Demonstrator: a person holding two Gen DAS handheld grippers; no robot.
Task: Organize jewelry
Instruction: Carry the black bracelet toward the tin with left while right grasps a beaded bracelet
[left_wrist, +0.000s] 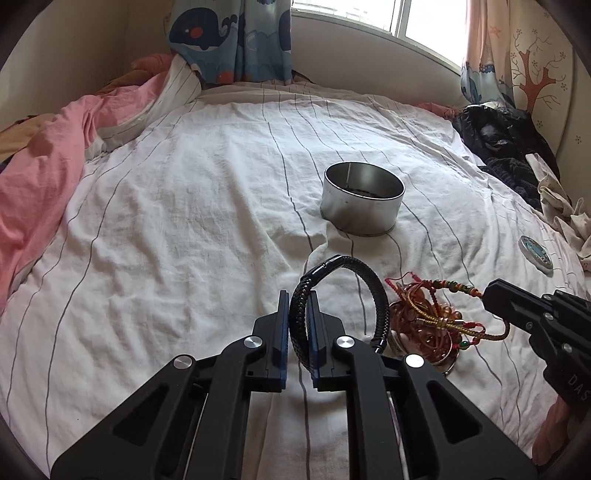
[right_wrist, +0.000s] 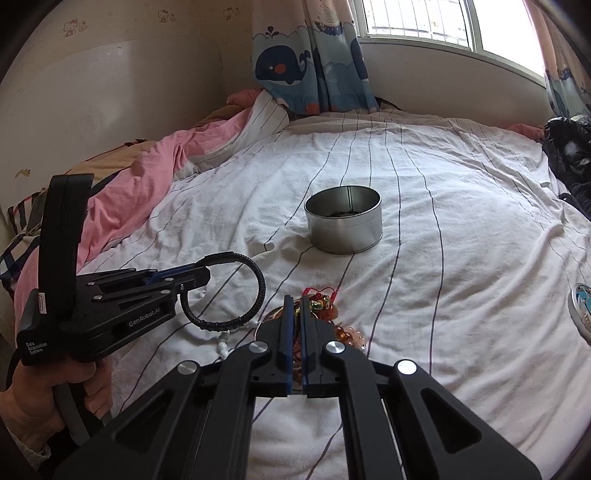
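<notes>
A bed (left_wrist: 184, 221) under a white sheet with thin dark stripes fills both views, with whale-print curtains (left_wrist: 232, 37) and a bright window behind it.

Nearest, the left claw (left_wrist: 298, 314) is clamped on a black braided bracelet (left_wrist: 354, 273), whose loop arcs up and to the right of the pads, clear of the sheet. In the right wrist view the same bracelet (right_wrist: 255, 280) hangs as a ring from the claw's tip.

Just right of it lies a tangle of red and gold cords and amber beads (left_wrist: 424, 325) on the sheet. The right claw (right_wrist: 294, 314) is nearly closed on a bunch of these cords, and in the left wrist view a beaded strand (left_wrist: 458, 286) runs from the pile to its tip.

Farther out, at mid-bed, stands an open round metal tin (left_wrist: 360, 206) with something dark in the bottom. Off to the right lies a round lid (left_wrist: 535, 254) with a blue-green face.

A pink blanket (left_wrist: 44, 177) is bunched along the left edge, and dark clothes (left_wrist: 506, 144) are heaped at the far right.
</notes>
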